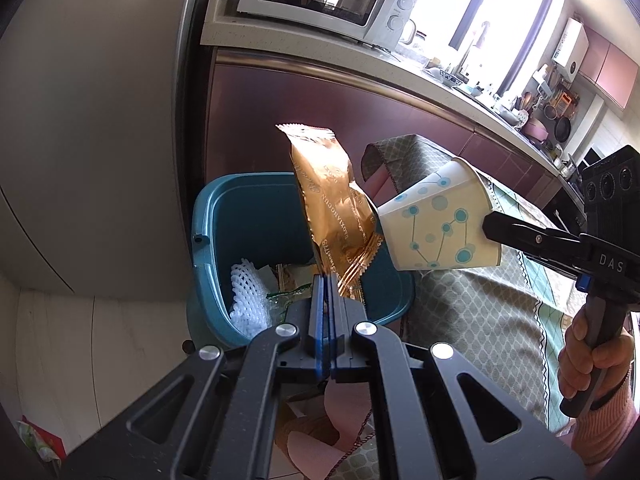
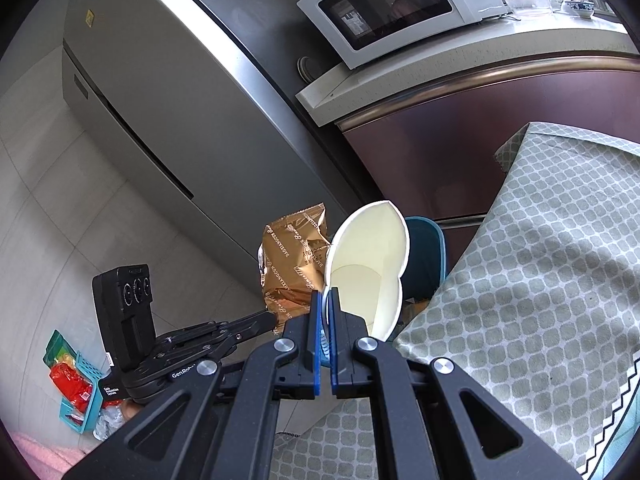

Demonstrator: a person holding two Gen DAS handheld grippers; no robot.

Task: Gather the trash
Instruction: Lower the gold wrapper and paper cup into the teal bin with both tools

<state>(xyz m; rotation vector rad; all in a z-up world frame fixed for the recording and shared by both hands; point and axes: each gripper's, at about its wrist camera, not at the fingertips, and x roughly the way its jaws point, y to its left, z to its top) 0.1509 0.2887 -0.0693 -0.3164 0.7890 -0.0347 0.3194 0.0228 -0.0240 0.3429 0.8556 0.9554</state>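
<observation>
My left gripper (image 1: 326, 280) is shut on the bottom edge of a gold snack wrapper (image 1: 332, 204), which stands up over the teal trash bin (image 1: 208, 216). The bin holds white foam netting (image 1: 248, 296) and other scraps. From the right, my right gripper (image 1: 490, 226) pinches the rim of a paper cup (image 1: 436, 224) with blue dots, tilted with its base toward the wrapper. In the right wrist view the right gripper (image 2: 326, 296) clamps the cup's (image 2: 372, 264) squashed rim, the gold wrapper (image 2: 296, 256) sits just left of it, and the left gripper (image 2: 272, 320) grips that wrapper from below.
A table with a green patterned cloth (image 1: 472, 304) stands right of the bin. A grey fridge (image 2: 160, 92) is on the left, and a counter with a white microwave (image 2: 400, 4) lies behind. A small teal basket with red packets (image 2: 76, 388) sits on the floor. A hand (image 1: 592, 364) holds the right gripper's handle.
</observation>
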